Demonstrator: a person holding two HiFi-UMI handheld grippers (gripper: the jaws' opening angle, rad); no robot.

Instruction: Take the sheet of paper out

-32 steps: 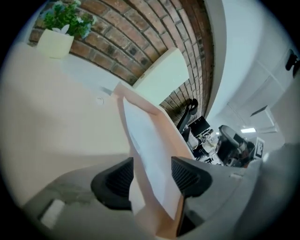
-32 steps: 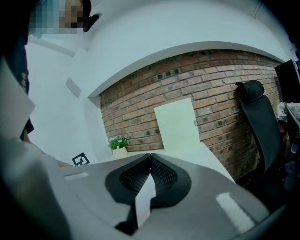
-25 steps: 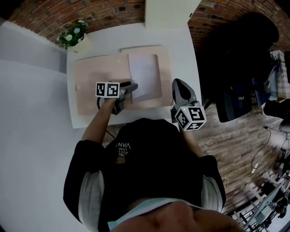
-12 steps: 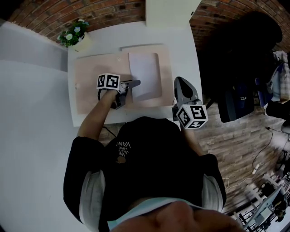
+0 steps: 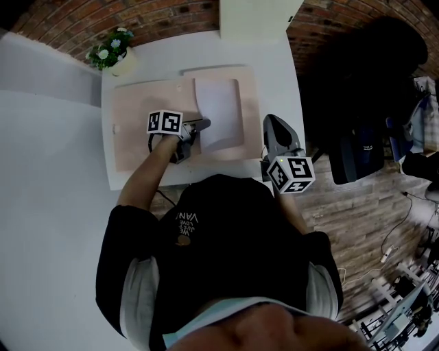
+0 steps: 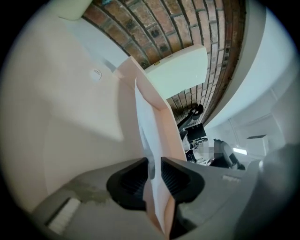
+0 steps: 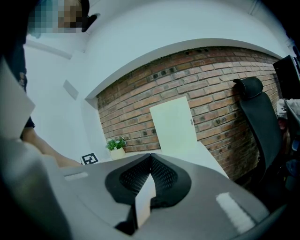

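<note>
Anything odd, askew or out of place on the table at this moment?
Nothing spilled or damaged. The jaws of the left gripper have just been closing over the edge of the sheet of paper, and the pink folder seems to lie between them too.

"What's on the white table (image 5: 276,75)?"

"A little plant (image 5: 110,53) with white flowers, in the far corner. A pale board (image 5: 257,19) stands against the brick wall (image 5: 164,17). A black chair (image 7: 255,117) is beside it, on a wooden floor (image 5: 357,226)."

Wears a black top (image 5: 233,260), pale grey sleeve panels (image 5: 137,295), white lettering (image 5: 184,230) behind the left gripper (image 5: 204,125). Carries it and the right gripper (image 5: 269,123): grey, black ribbed pads (image 6: 129,180), black-and-white marker cubes (image 5: 164,123).
</note>
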